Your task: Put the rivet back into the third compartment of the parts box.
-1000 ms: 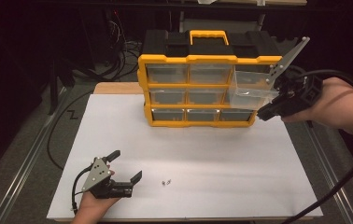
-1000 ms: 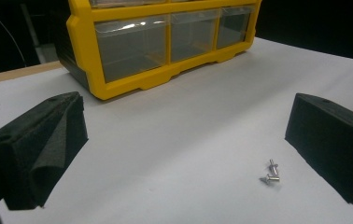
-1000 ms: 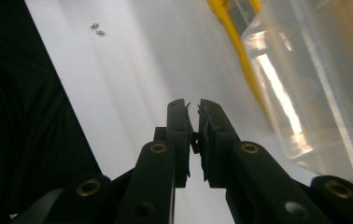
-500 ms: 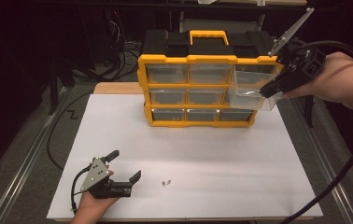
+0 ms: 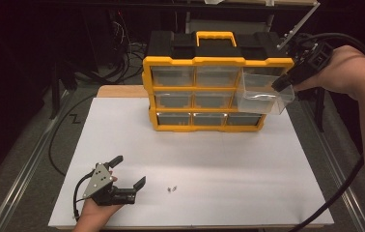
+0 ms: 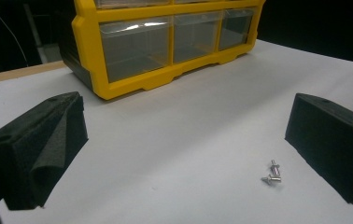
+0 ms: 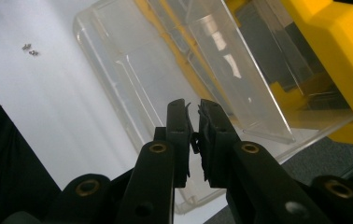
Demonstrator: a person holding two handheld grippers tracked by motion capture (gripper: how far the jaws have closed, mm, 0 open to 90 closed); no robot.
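A yellow and black drawer cabinet (image 5: 204, 84) stands at the back of the white sheet, its lower drawers also in the left gripper view (image 6: 160, 42). My right gripper (image 5: 283, 83) is shut on the wall of a clear plastic drawer (image 5: 262, 96), held pulled out at the cabinet's top right slot; the same clear drawer (image 7: 165, 79) runs ahead of the right gripper (image 7: 193, 112). My left gripper (image 5: 128, 171) rests open near the front left. Two small screws (image 5: 172, 189) lie just right of it; the screws (image 6: 271, 173) sit between the wide-apart jaws of the left gripper (image 6: 188, 144).
A white sheet (image 5: 219, 159) covers the table, with a wooden strip (image 5: 120, 91) at its back left. Black cables (image 5: 60, 140) trail off the left side and one cable (image 5: 335, 193) hangs at the right. Dark floor surrounds the table.
The right gripper has carried the clear drawer up and toward the cabinet's top right slot. The left gripper and the screws have stayed put.
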